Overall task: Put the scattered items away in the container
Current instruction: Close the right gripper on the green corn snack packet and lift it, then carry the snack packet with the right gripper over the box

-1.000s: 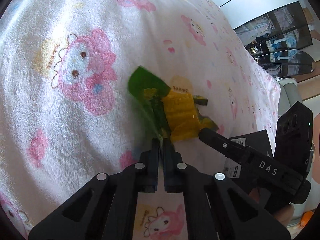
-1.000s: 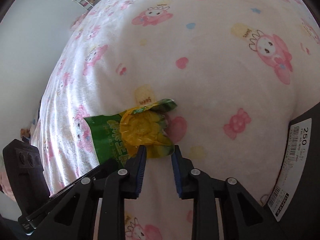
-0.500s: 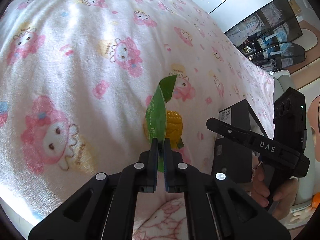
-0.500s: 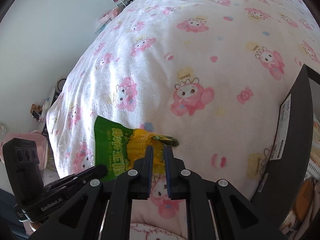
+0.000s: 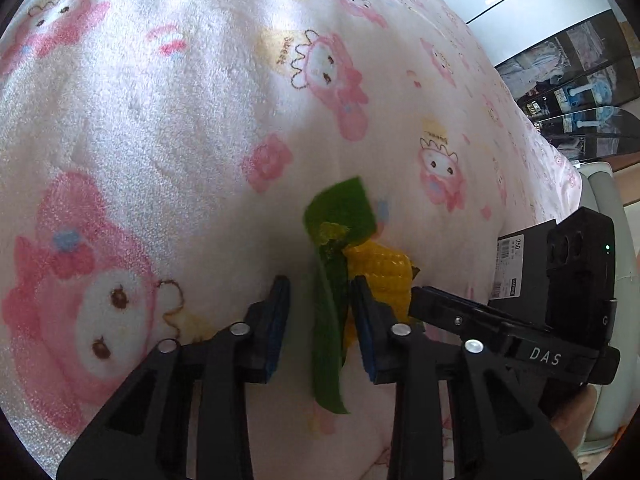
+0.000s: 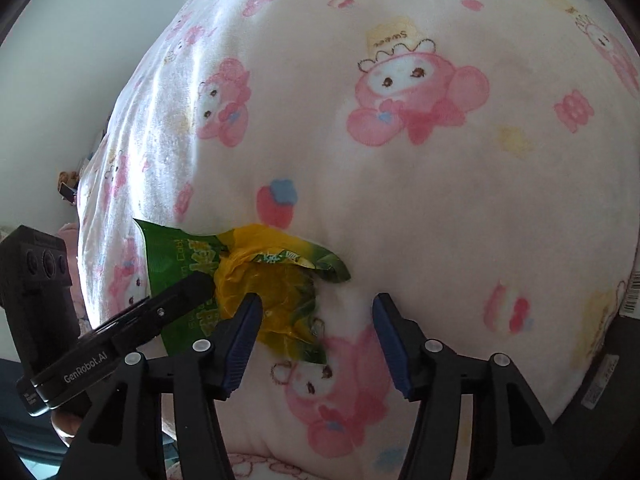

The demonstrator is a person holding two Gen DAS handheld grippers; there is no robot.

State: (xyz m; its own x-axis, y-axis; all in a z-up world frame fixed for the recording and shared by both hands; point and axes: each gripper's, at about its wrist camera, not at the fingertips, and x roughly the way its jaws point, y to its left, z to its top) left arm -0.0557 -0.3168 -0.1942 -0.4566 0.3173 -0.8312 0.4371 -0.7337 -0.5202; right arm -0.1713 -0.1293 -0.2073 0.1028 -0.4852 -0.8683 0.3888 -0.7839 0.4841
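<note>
A green and yellow corn packet (image 5: 340, 264) lies on the pink cartoon blanket (image 5: 180, 120). My left gripper (image 5: 320, 300) is open, its jaws on either side of the packet's green edge. My right gripper (image 6: 316, 312) is open too, with the packet (image 6: 264, 280) in front of its left finger. The black container (image 5: 520, 264) shows at the right of the left wrist view, partly hidden behind the right gripper's body. Only its labelled edge (image 6: 628, 320) shows in the right wrist view.
The blanket (image 6: 400, 140) covers a bed and falls away at its left edge toward a white wall (image 6: 100, 20). A dark glass cabinet (image 5: 580, 80) stands beyond the bed at the far right.
Both grippers were shut on the lifted packet half a second ago. Now both have opened and the packet lies on the blanket, with the cameras much closer to it.
</note>
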